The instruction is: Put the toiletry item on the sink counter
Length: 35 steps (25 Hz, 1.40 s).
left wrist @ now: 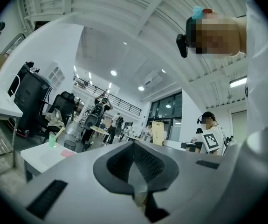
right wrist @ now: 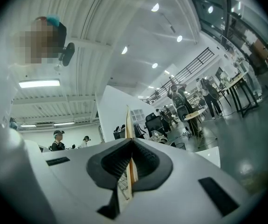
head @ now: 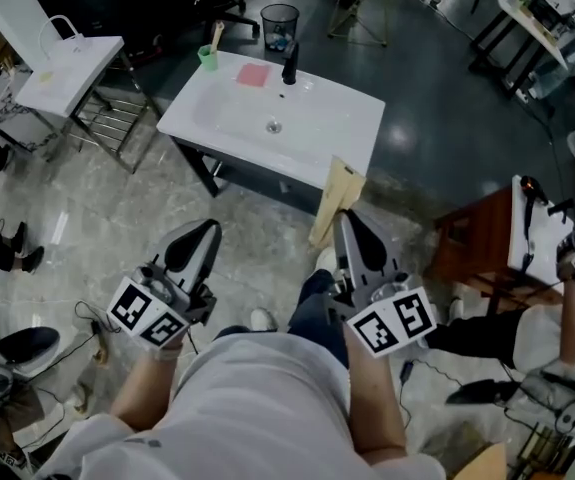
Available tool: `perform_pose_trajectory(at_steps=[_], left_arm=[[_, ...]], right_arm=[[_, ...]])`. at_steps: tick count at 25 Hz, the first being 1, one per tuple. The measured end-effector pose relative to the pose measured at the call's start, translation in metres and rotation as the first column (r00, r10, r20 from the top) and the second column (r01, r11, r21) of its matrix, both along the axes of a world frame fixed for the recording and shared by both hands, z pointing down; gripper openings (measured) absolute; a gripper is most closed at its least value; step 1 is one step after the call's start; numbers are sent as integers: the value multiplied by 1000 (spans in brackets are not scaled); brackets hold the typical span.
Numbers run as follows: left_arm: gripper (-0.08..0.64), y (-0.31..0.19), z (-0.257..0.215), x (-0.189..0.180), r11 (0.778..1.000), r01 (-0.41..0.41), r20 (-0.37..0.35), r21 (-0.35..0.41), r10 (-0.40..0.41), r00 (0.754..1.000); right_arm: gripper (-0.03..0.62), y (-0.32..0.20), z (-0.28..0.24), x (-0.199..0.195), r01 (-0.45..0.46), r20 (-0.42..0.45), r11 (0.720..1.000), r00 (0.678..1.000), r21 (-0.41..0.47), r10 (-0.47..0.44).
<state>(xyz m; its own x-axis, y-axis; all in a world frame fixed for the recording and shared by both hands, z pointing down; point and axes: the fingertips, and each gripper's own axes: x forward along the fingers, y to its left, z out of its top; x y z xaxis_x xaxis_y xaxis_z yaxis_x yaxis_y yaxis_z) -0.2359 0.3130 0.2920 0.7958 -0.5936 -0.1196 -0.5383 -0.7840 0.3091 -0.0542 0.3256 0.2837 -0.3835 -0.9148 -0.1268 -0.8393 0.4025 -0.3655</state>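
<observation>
bare floor (head: 257, 230) lies open between me and the white bench (head: 352, 108). my right tongs (head: 346, 220) clamp the flat tan packet (head: 335, 198), standing on edge; my left tongs (head: 207, 231) are closed, empty.

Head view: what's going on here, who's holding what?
A person stands back from the white sink counter with a gripper in each hand. The right gripper is shut on a flat tan item, possibly a comb, held on edge. The left gripper is shut with nothing in it. The item is not on the counter yet; a green cup, a pink pad and a black tap are there.
</observation>
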Motion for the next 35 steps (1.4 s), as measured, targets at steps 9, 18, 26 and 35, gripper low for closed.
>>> perform_pose_trajectory(at_steps=[9, 18, 26, 35], left_arm=[[17, -59, 19, 40, 999, 39, 6, -31, -38, 999], [17, -153, 31, 99, 994, 96, 19, -50, -95, 995], [17, -229, 37, 160, 984, 165, 24, -70, -163, 986], [17, -297, 28, 219, 966, 242, 48, -90, -238, 970]], right_arm=[[20, -58, 26, 35, 42, 32, 998, 999, -42, -41], [20, -153, 49, 84, 115, 44, 990, 993, -80, -112], [20, -234, 56, 142, 191, 57, 977, 981, -96, -186], [20, -315, 49, 208, 254, 63, 960, 967, -117, -248]])
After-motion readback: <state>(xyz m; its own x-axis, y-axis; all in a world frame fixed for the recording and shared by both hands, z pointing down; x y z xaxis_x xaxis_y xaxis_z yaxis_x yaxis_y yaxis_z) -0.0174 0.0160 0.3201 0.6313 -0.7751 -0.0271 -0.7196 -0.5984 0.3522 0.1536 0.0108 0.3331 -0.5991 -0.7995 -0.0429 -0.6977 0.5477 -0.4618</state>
